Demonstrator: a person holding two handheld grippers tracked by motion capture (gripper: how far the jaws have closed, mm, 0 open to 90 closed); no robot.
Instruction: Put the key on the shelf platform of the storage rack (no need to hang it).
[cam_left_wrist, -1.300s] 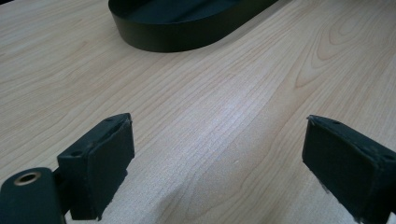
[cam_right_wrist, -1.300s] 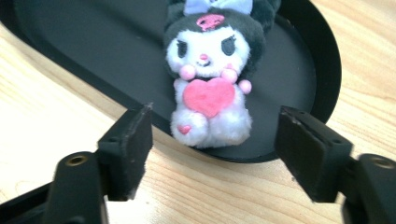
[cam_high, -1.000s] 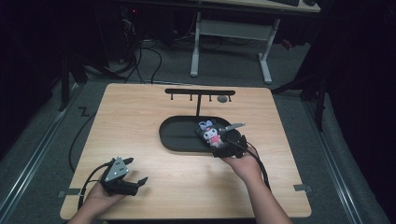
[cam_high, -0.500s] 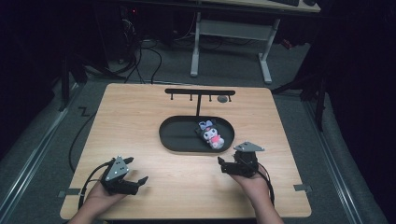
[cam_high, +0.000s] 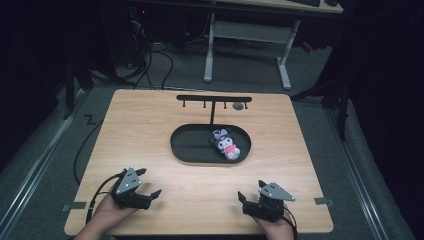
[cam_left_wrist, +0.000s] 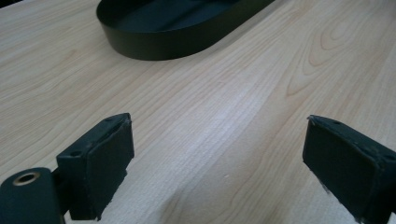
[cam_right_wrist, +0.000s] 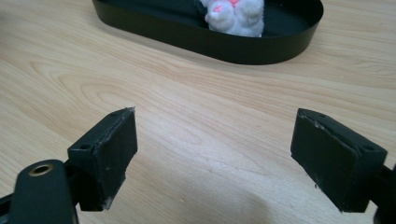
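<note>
From the high view, my right hand-held gripper (cam_high: 251, 200) has pulled back from the tray (cam_high: 187, 150) to the near edge of the bench (cam_high: 150, 115). A second ago it was over the plush toy (cam_high: 226, 144); now the toy lies in the tray's right end, apart from both tools. Its jaws have just been opening, and nothing sits between them, so I judge the placing step done. My left hand-held gripper (cam_high: 150, 194) rests at the near left, also released, well apart from the tray. Behind the tray stands a thin black rack (cam_high: 214, 99) with small hooks.

In the left gripper view, the left hand-held gripper (cam_left_wrist: 219, 168) stands wide over bare, pale wood grain with a faint sheen; the tray (cam_left_wrist: 154, 44) is an oval of matte black with a low upright wall.

In the right gripper view, the right hand-held gripper (cam_right_wrist: 215, 158) is spread wide and empty, its square pads worn at the corners. Beyond, the tray (cam_right_wrist: 243, 49) holds the plush toy (cam_right_wrist: 236, 14), soft white fuzz with pink touches.
</note>
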